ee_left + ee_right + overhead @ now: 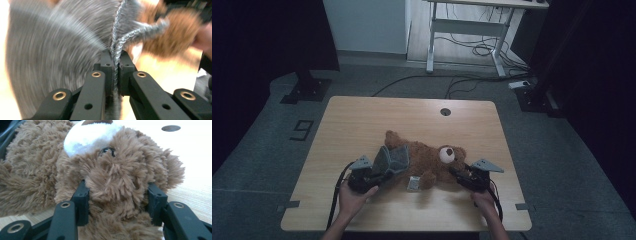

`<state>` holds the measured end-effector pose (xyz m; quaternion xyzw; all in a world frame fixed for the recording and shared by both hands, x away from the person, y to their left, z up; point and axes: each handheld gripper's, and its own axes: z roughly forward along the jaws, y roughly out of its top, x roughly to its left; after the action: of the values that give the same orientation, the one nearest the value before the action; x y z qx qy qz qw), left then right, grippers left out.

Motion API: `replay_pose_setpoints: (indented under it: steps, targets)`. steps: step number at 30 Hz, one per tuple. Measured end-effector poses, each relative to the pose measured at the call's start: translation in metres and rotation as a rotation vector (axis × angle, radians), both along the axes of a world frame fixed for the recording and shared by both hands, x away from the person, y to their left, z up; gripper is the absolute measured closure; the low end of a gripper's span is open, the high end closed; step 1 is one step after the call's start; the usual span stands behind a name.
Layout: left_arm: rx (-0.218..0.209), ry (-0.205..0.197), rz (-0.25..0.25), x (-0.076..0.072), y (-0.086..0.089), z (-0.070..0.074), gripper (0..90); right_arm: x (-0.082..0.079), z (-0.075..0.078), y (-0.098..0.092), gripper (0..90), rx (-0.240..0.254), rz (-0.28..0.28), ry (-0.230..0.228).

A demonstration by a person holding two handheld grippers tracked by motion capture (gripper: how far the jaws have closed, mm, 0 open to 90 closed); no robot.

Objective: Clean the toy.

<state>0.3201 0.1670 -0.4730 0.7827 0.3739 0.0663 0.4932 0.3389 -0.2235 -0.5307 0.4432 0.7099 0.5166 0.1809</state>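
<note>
The left gripper (114, 62), nearest the camera at the table's front edge, has its black jaws pressed together on the edge of a grey knitted garment (62, 45), pinching the twisted seam between the pads. In the high view that gripper (373, 176) sits just in front of the brown plush teddy bear (427, 157), at the bear's lower-body end, and the grey knit (393, 159) is draped over that end of the toy. The left gripper view is blurred, so the cloth's finer detail cannot be told.

The bear lies on its back across the middle of the light wooden table (362, 117), its head with the white muzzle (446, 154) pointing to the right end. The right gripper (460, 176) is at the bear's head; in the right gripper view its jaws (117, 192) stand partly apart with the fluffy head (112, 170) between them, the pads touching the fur on both sides. A small grey tag (413, 183) lies on the table just in front of the bear's belly.

Behind the bear, near the table's far edge, is a round cable hole (445, 111). Beyond the table stands a white desk frame (472, 30) with loose cables (472, 50) on the floor.
</note>
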Motion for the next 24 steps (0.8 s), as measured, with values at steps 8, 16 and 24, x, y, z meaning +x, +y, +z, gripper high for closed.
replay_pose_setpoints:
  steps: [8,16,24]
  targets:
    - [0.094,-0.059,0.026,0.058,-0.05,0.046,84.0,-0.001,0.0,0.0,48.5,0.0,-0.004,-0.001]
    - [0.216,0.087,0.129,0.121,-0.06,0.02,84.0,-0.001,0.0,0.0,48.5,-0.005,-0.005,-0.002]
    - [0.282,0.232,0.273,0.126,0.004,-0.029,84.5,-0.001,0.0,0.001,48.9,-0.012,-0.008,0.001]
